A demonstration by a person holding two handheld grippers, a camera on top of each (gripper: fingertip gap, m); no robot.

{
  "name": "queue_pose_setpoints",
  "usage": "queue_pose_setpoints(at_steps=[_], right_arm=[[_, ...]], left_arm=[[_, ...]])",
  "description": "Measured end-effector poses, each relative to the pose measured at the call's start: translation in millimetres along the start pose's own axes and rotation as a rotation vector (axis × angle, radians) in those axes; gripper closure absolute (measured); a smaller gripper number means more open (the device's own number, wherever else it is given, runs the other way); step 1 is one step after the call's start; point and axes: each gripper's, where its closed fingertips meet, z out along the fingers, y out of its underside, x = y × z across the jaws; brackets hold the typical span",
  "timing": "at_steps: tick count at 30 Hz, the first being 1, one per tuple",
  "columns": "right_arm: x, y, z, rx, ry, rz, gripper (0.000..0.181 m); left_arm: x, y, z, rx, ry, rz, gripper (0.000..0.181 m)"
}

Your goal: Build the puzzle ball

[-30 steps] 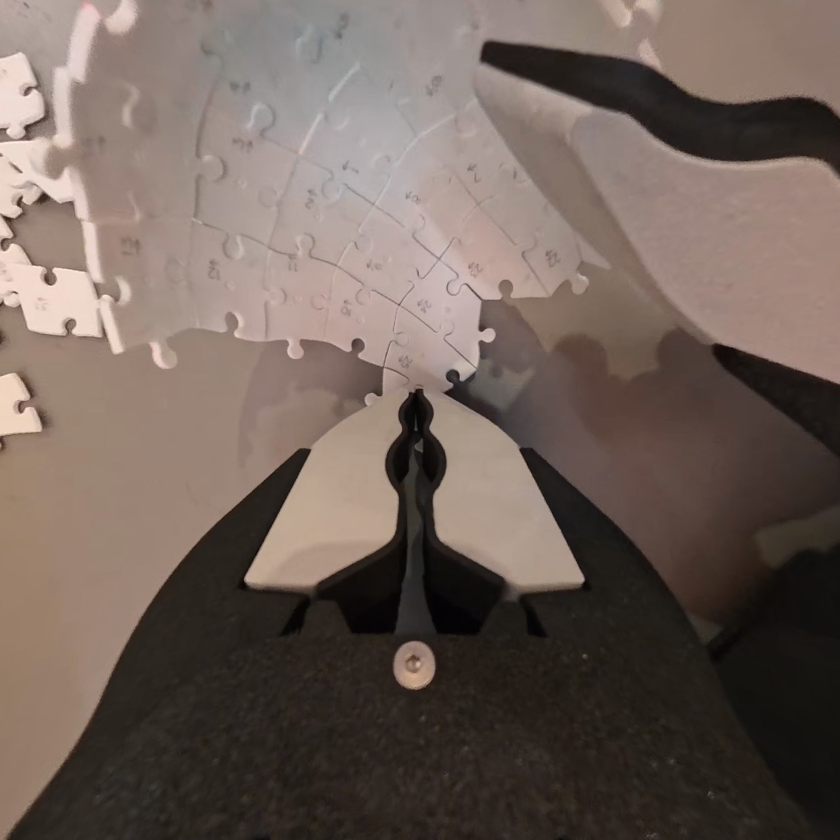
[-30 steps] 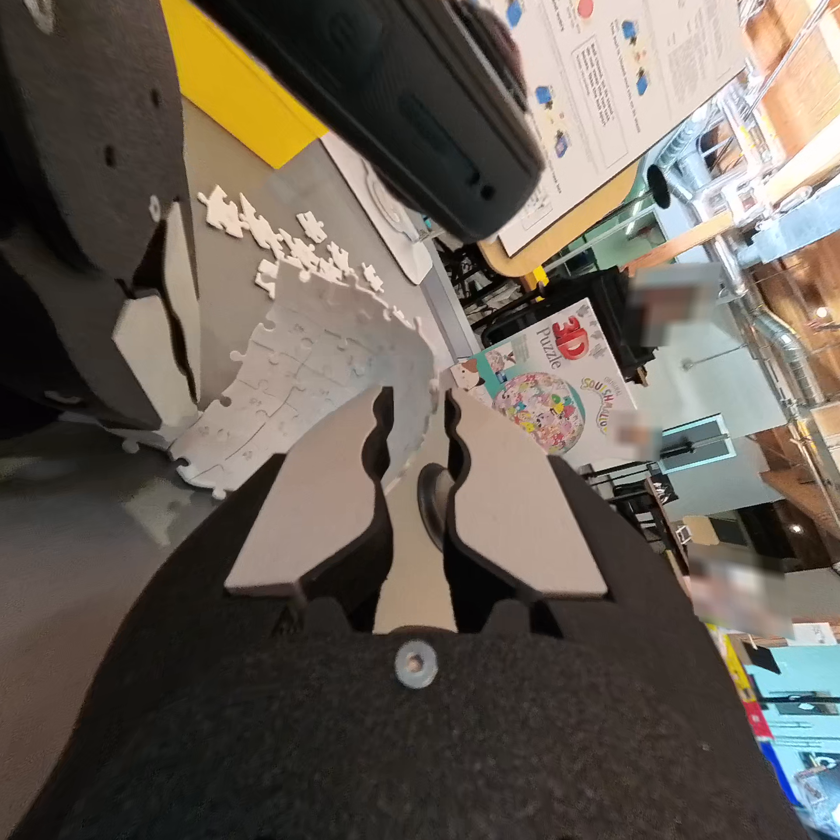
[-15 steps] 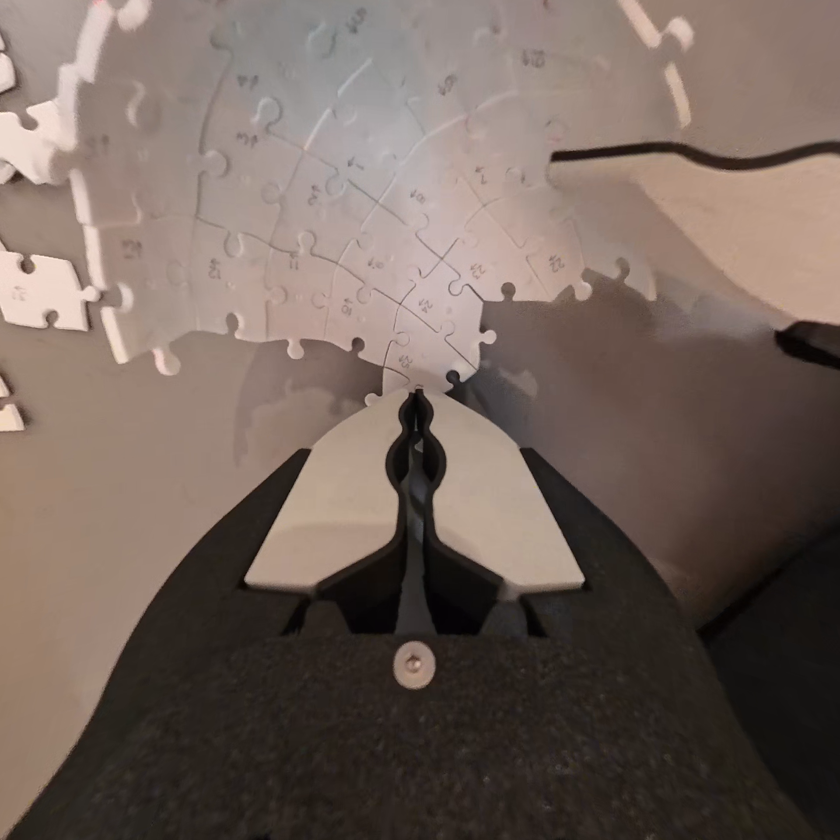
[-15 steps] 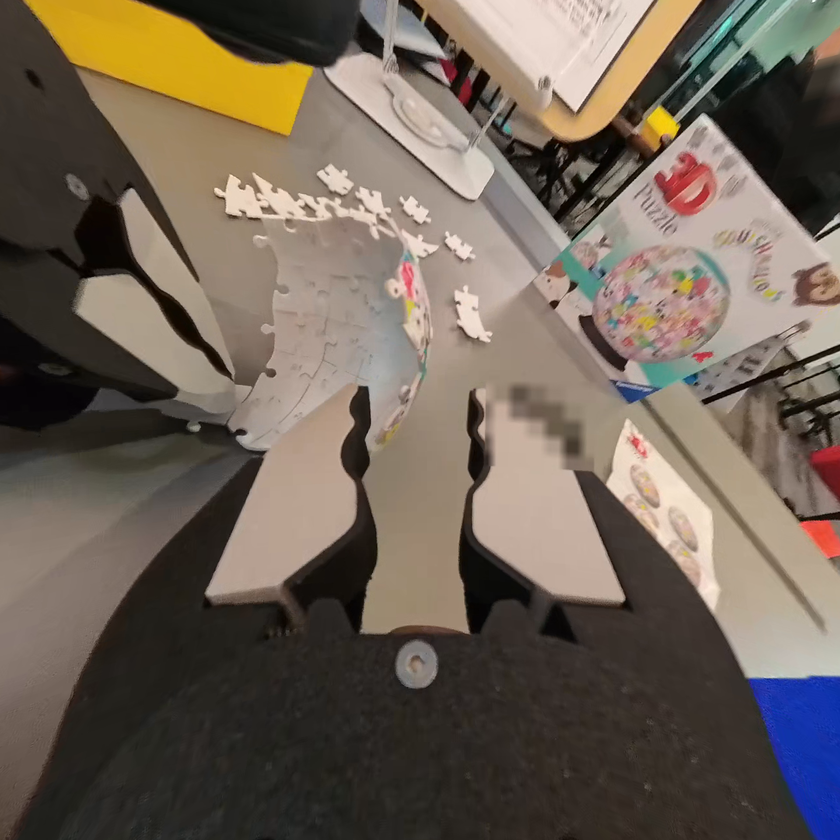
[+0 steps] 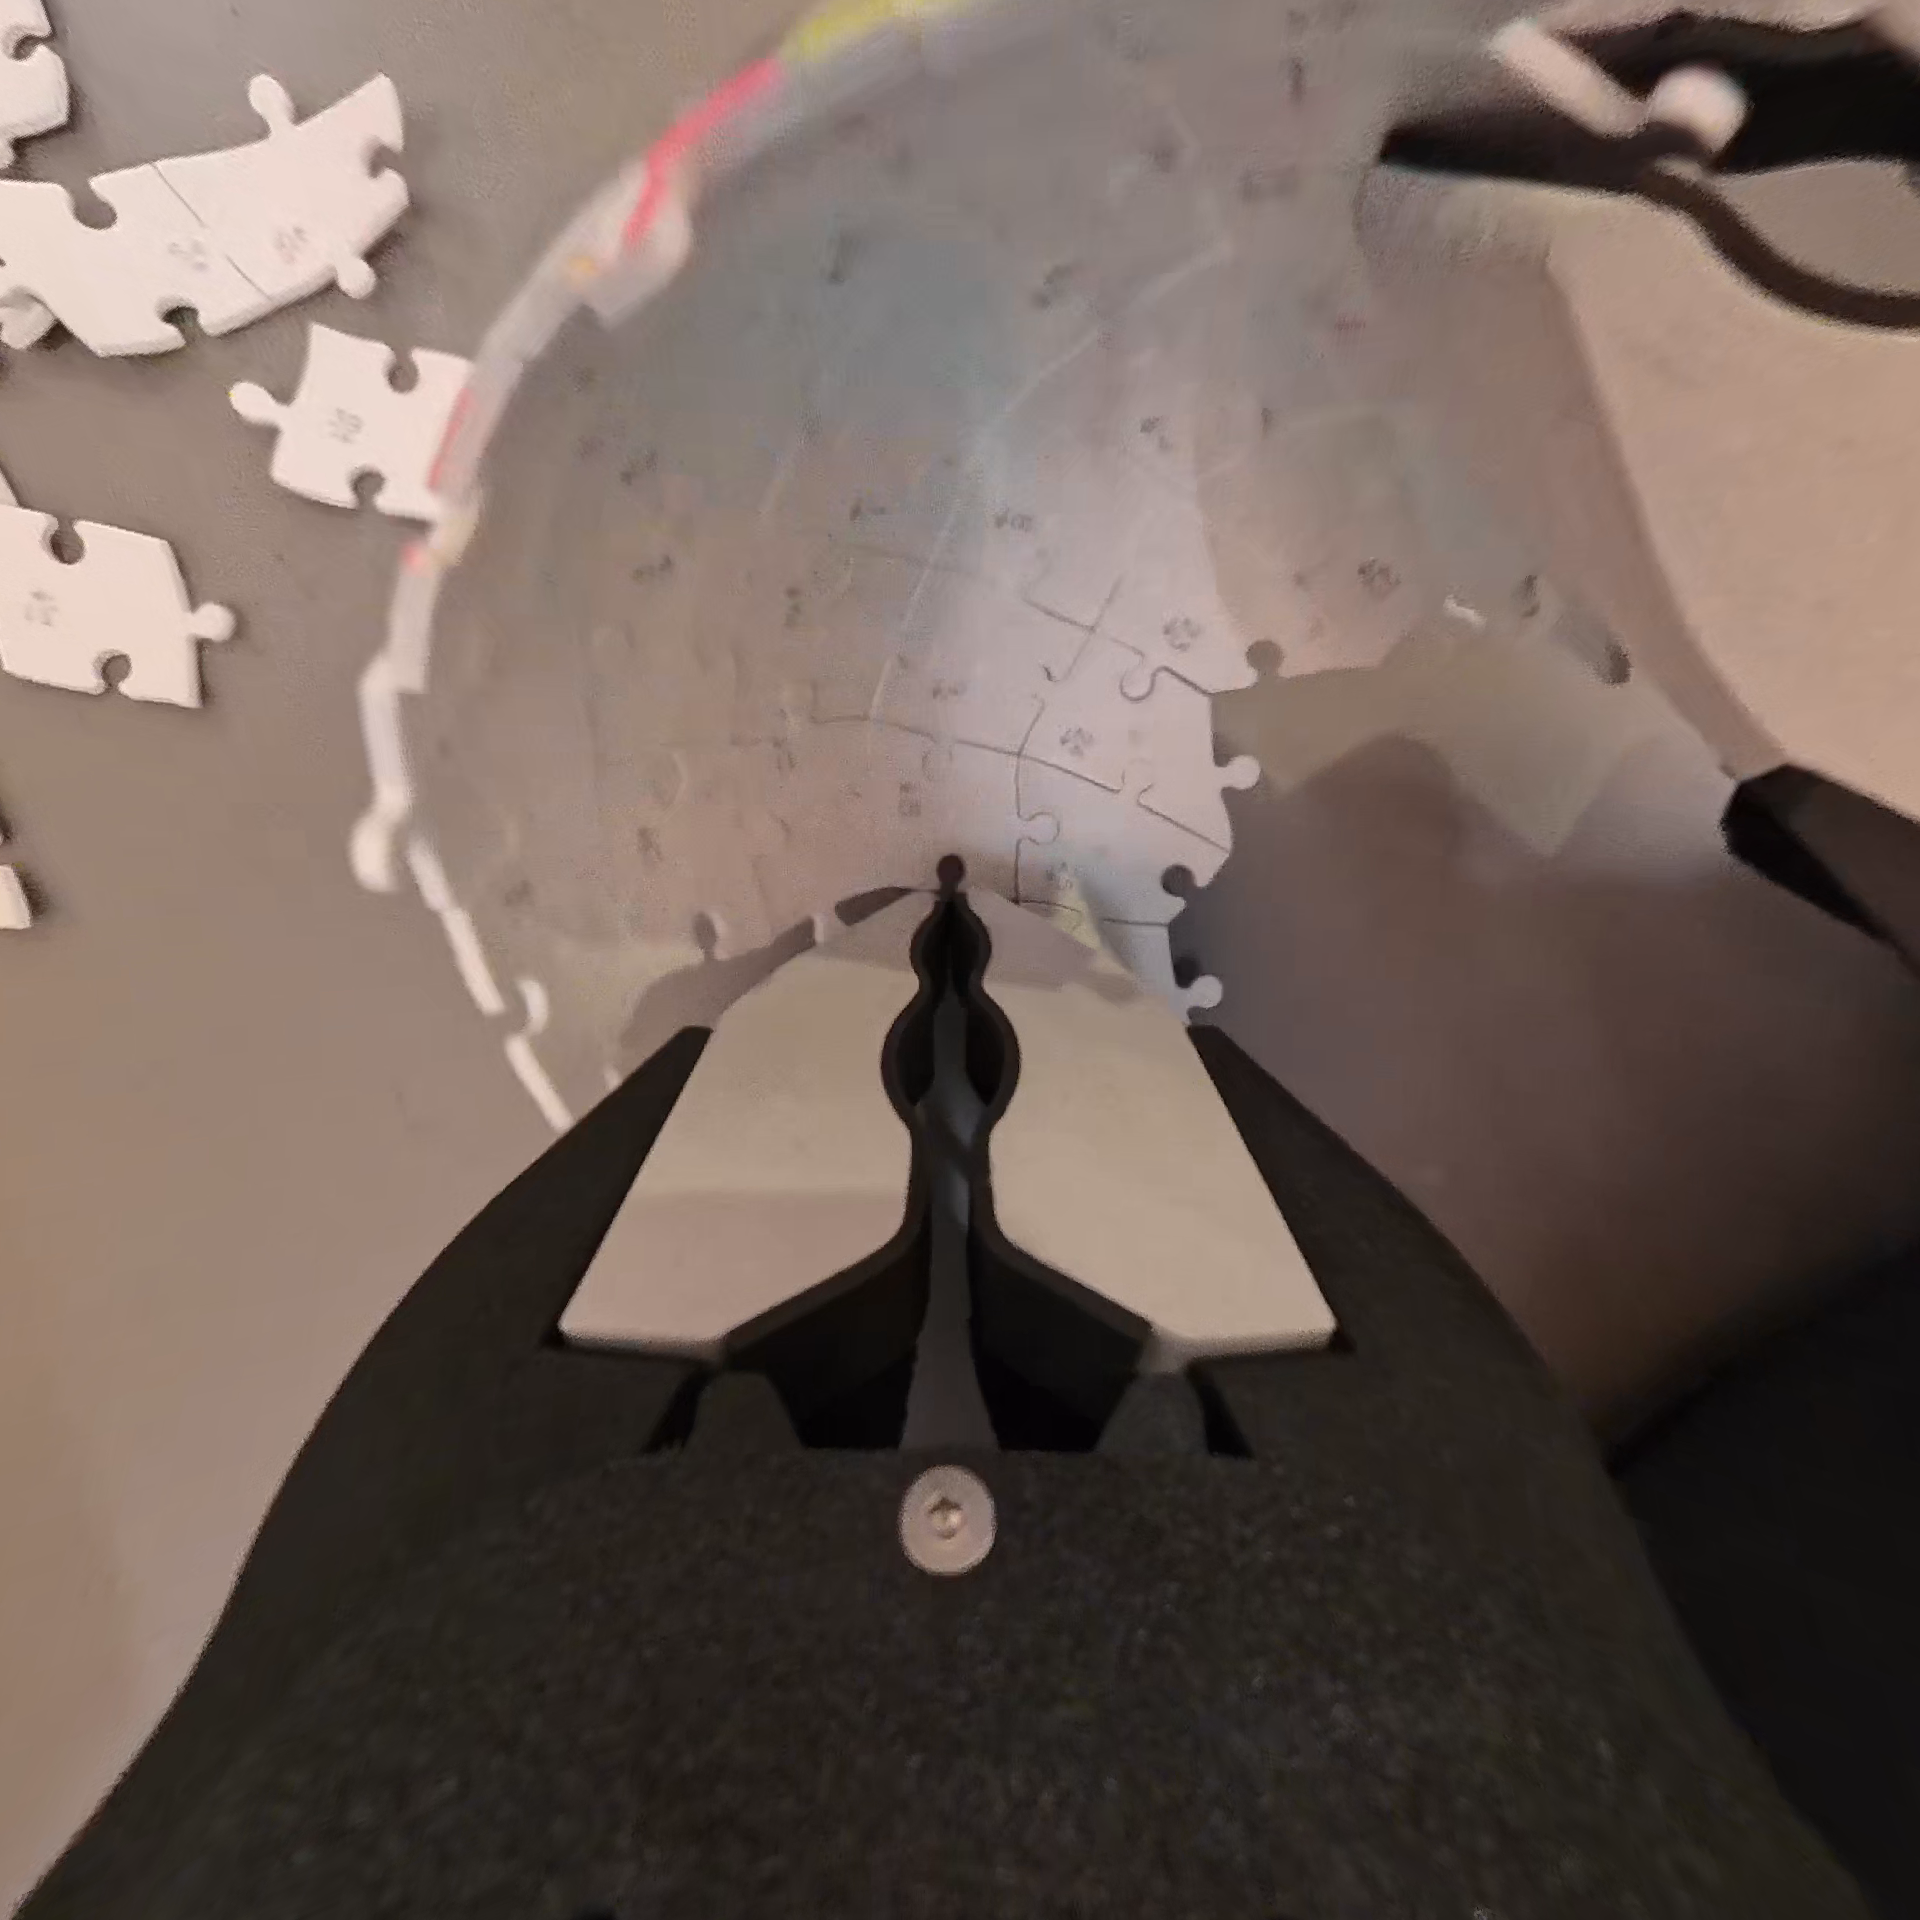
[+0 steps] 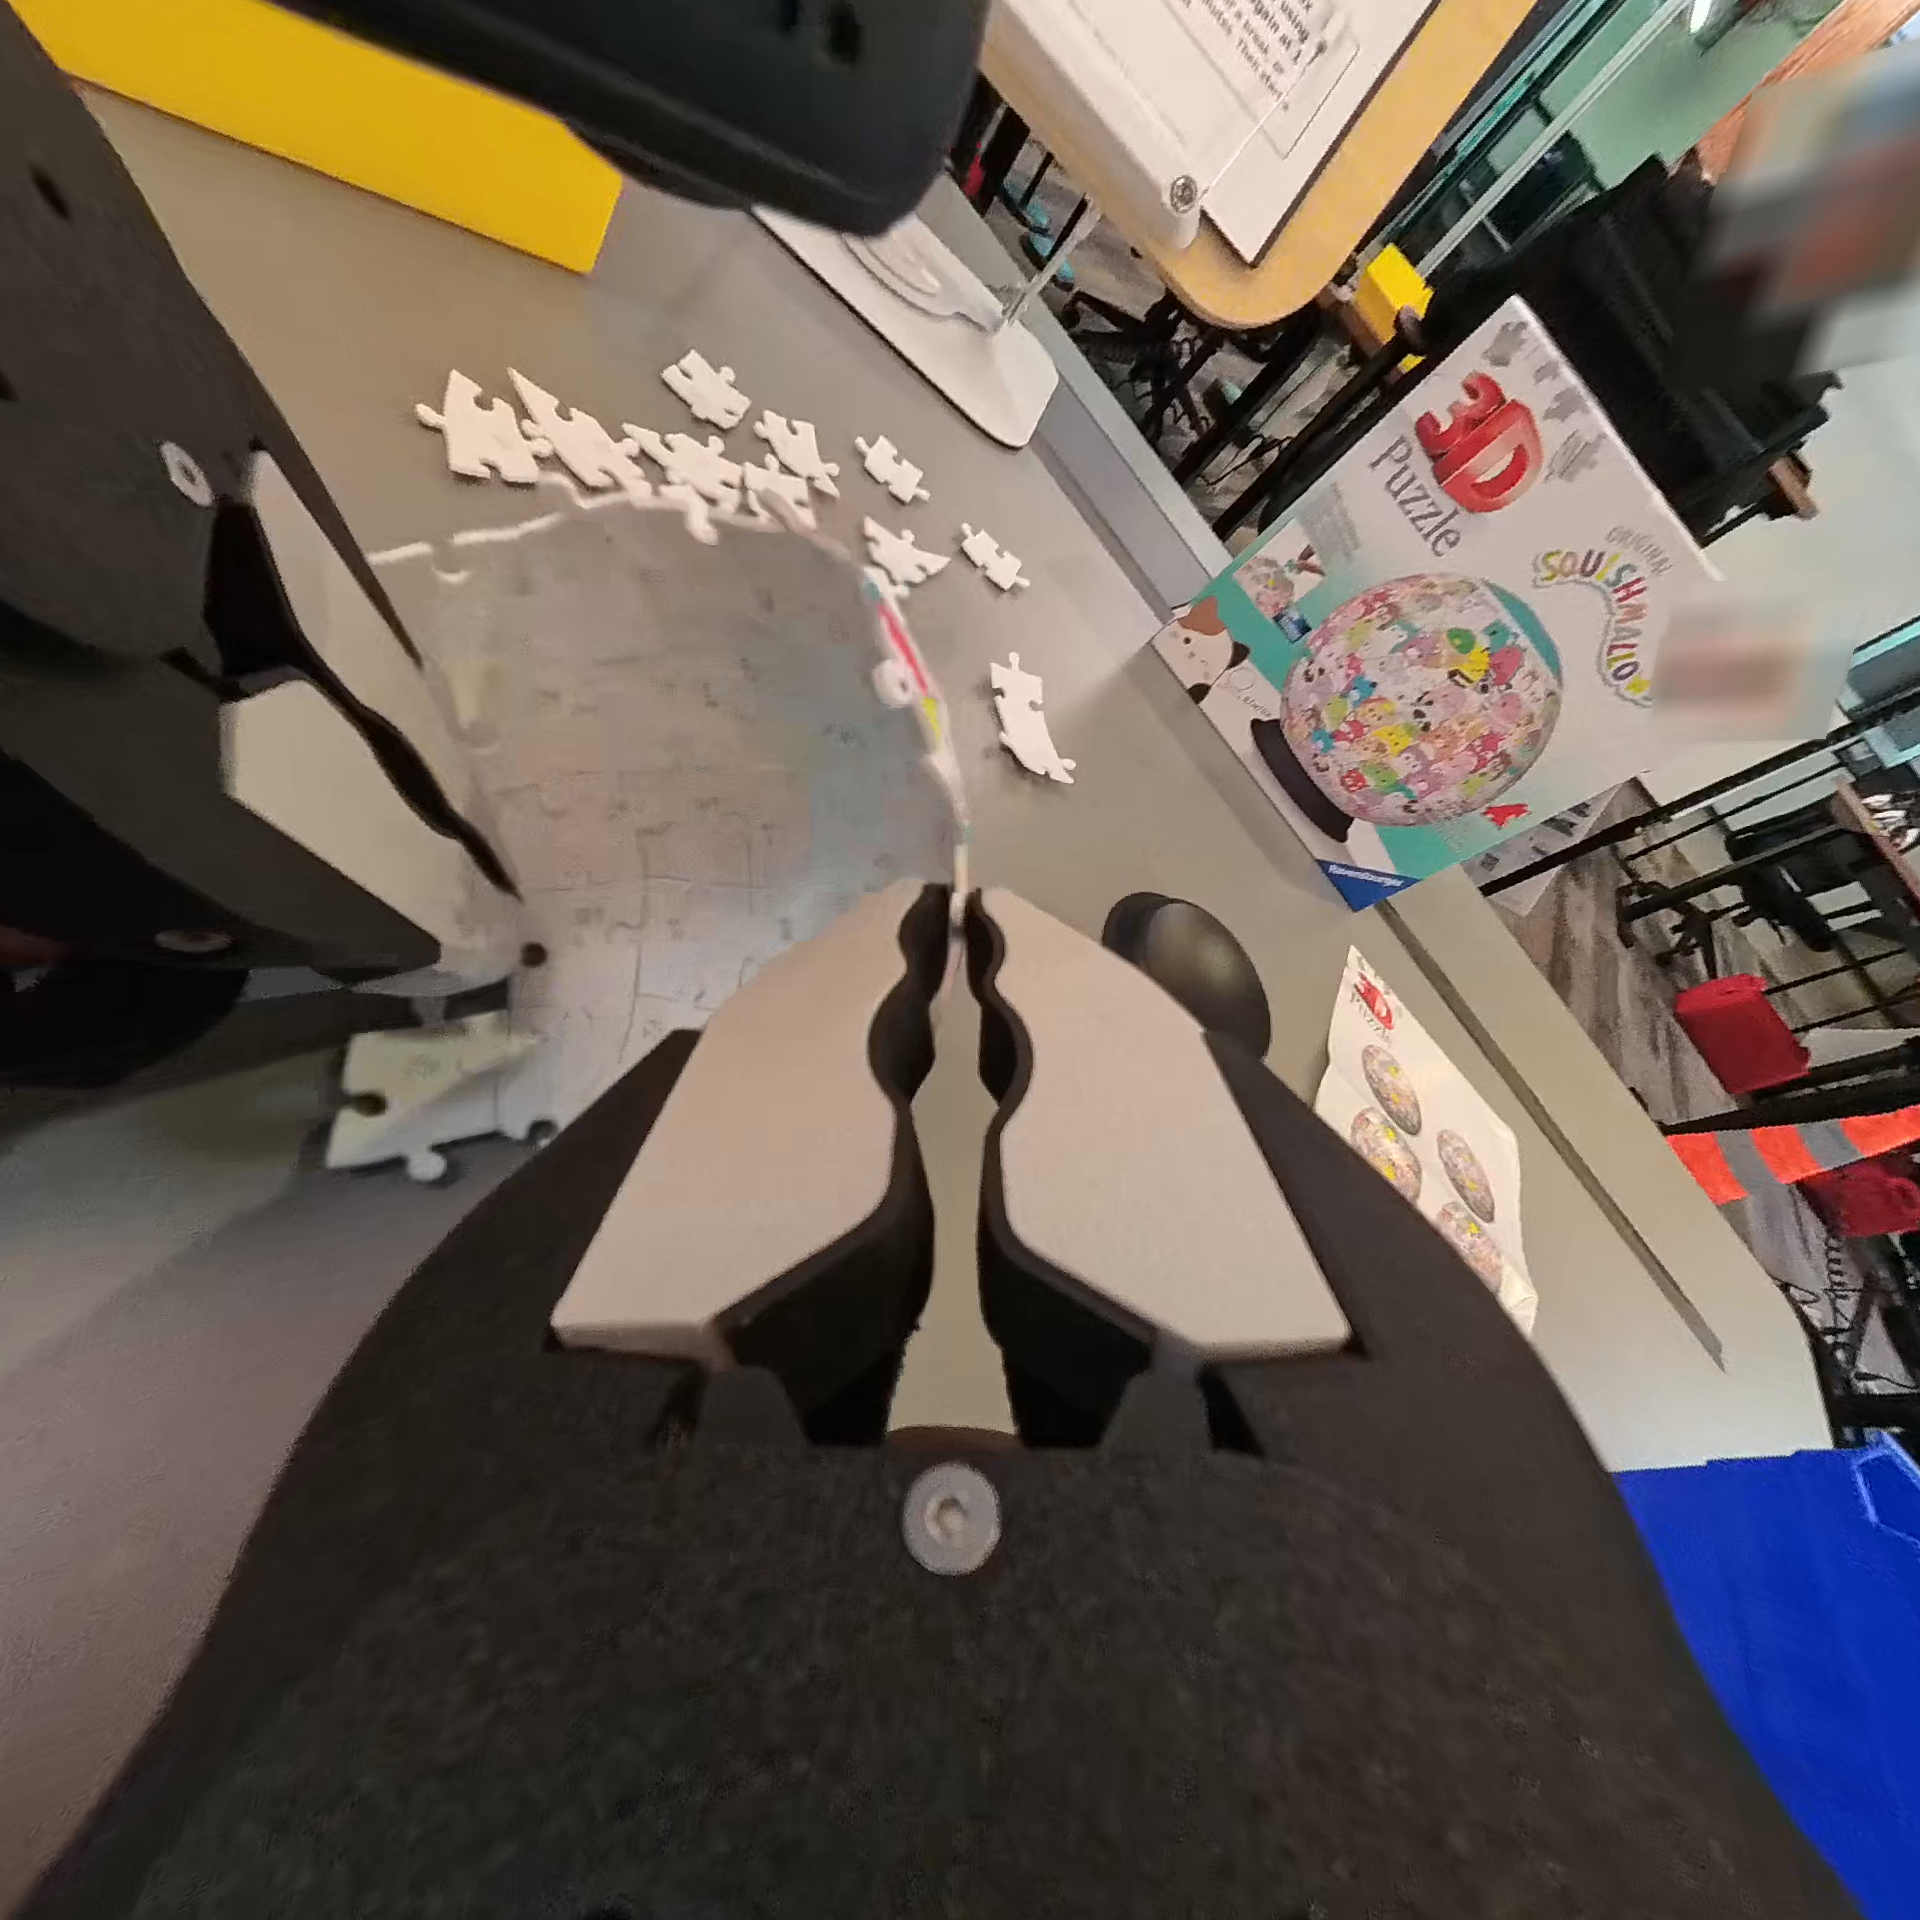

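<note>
Puzzle shell (image 5: 852, 540), curved, half built, white inner face toward me with small printed marks on each piece, coloured outer face showing only along its rim; held above the grey table (image 6: 727, 312).
My left gripper (image 5: 950, 904): fingers together, clamped on the shell's near edge.
My right gripper (image 6: 958, 902): fingers nearly together, pinching the shell's coloured rim.
Loose pieces (image 6: 623, 447): white side up, scattered on the table beyond the shell.
Puzzle box (image 6: 1434, 665): far right, pictures a finished ball, carries printed lettering.
Black stand (image 6: 1184, 966): right of my right gripper.
Leaflet (image 6: 1423, 1122): right, printed.
Yellow block (image 6: 343, 125): far left.
</note>
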Motion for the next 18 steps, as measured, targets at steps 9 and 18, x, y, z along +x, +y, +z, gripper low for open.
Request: queue_pose_setpoints(at_steps=[9, 18], right_arm=[[3, 7, 2, -0.013, 0.012, 0.018, 0.178], [4, 5, 1, 0.001, 0.022, 0.014, 0.178]], left_arm=[[9, -2, -5, 0.008, 0.011, 0.042, 0.181], [17, -2, 2, 0.011, 0.036, 0.041, 0.181]])
